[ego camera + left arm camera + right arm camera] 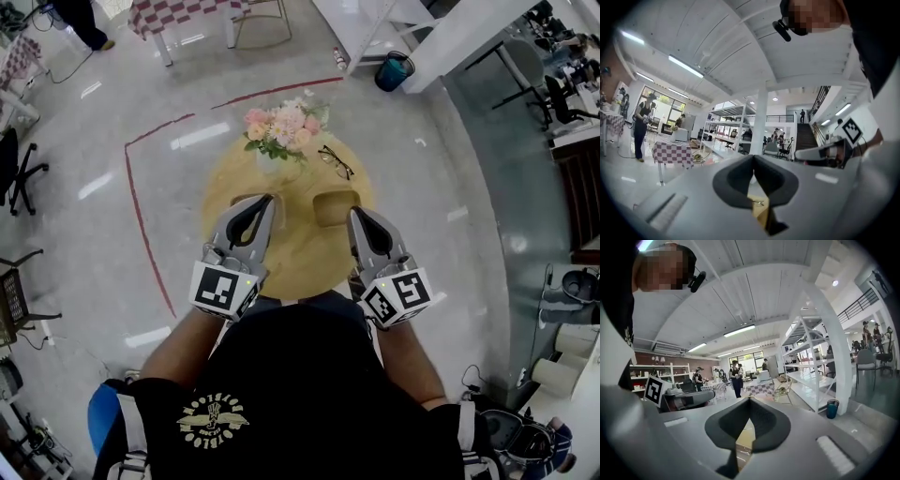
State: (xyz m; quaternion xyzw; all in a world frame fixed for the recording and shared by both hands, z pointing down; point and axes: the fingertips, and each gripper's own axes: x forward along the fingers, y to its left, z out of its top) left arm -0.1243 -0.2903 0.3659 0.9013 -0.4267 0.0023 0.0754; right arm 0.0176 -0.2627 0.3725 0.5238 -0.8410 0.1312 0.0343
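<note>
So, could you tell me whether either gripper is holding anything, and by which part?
Nothing is held: the left gripper and the right gripper are both shut and empty.

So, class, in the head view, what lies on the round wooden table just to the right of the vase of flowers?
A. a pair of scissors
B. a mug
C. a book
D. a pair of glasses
D: a dark-framed pair of glasses lies on the round wooden table, just right of the vase of flowers.
</note>
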